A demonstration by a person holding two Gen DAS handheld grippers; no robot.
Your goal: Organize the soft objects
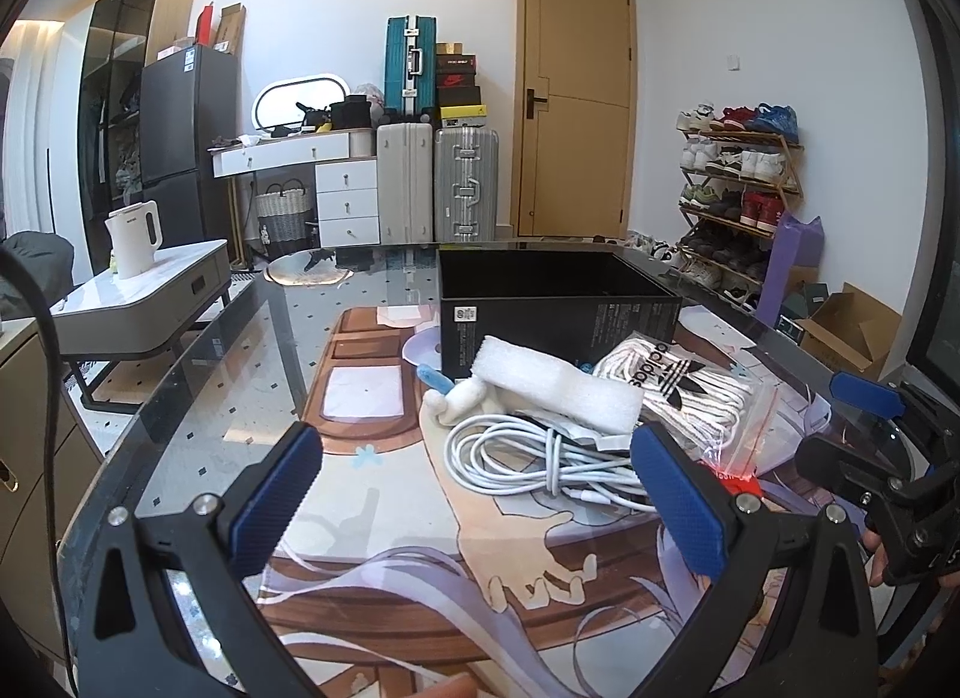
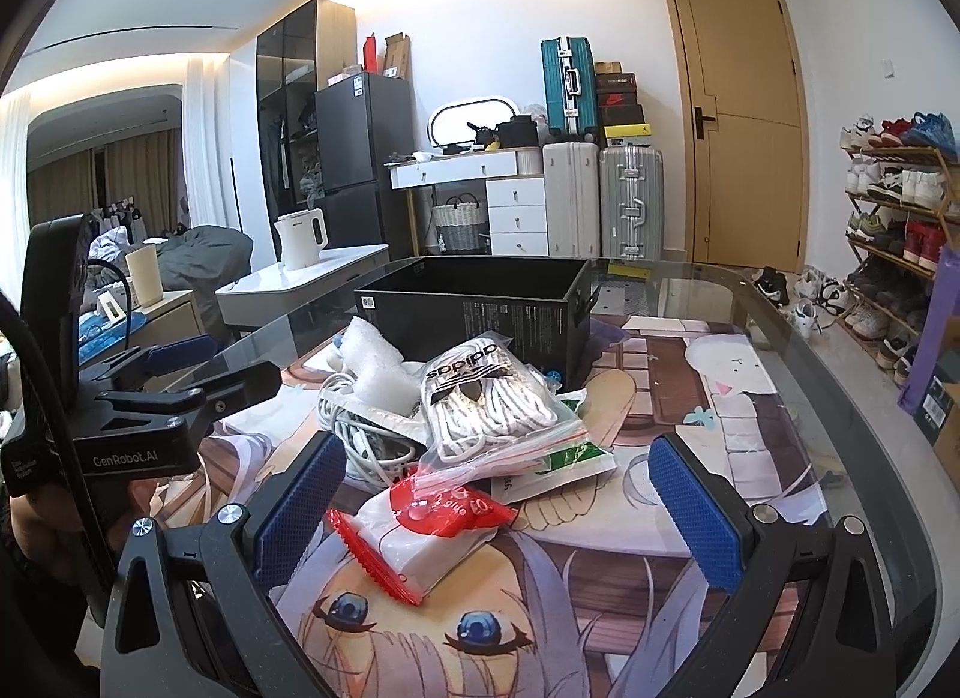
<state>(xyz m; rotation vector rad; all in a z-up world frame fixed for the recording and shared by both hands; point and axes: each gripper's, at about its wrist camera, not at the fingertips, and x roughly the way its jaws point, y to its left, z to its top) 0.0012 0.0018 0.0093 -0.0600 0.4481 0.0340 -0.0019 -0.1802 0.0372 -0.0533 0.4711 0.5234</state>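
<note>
Both my grippers stand spread wide with nothing between the pads: the left gripper (image 1: 474,494) hangs just short of the white cable coil (image 1: 528,458), the right gripper (image 2: 498,509) frames the red-and-white pouch (image 2: 414,530). Behind these lie the foam block (image 1: 558,386) and bagged socks (image 2: 486,398), heaped against the near wall of the black box (image 2: 474,308), which looks empty. I judge I'm at the first pick; next, close on the pouch and carry it over the box's rim.

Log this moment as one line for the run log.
left gripper: open, empty | right gripper: open, empty | soft pile: on table | black box: empty
</note>
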